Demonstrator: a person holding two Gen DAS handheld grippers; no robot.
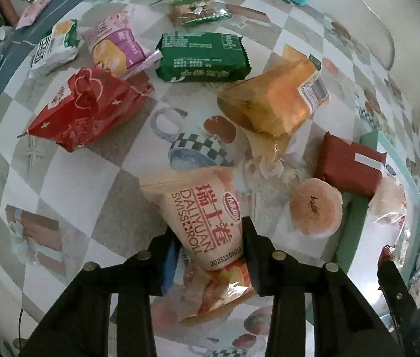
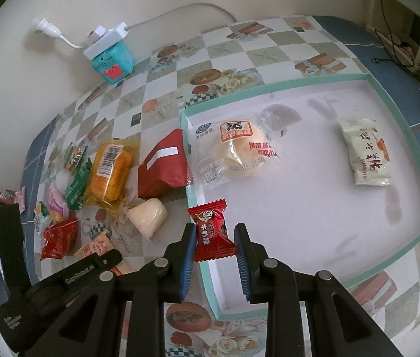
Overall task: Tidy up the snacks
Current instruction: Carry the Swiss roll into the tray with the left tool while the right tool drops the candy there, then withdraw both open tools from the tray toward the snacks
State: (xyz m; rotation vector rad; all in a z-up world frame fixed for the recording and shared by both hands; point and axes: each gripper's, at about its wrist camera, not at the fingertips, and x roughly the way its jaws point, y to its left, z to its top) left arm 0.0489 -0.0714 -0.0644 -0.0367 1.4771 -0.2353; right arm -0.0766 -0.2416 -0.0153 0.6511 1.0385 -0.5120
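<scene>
Orange roll packet [image 1: 207, 223] being pinched by left tool [image 1: 210, 247]; right tool [image 2: 214, 245] pinching red candy [image 2: 211, 235] over tray [image 2: 388, 263]. Next: releasing candy inside.

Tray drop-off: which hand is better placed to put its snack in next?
Right. The right gripper holds the red candy above the tray edge; the left gripper grips the Swiss roll pack over the tablecloth, farther off.
</scene>
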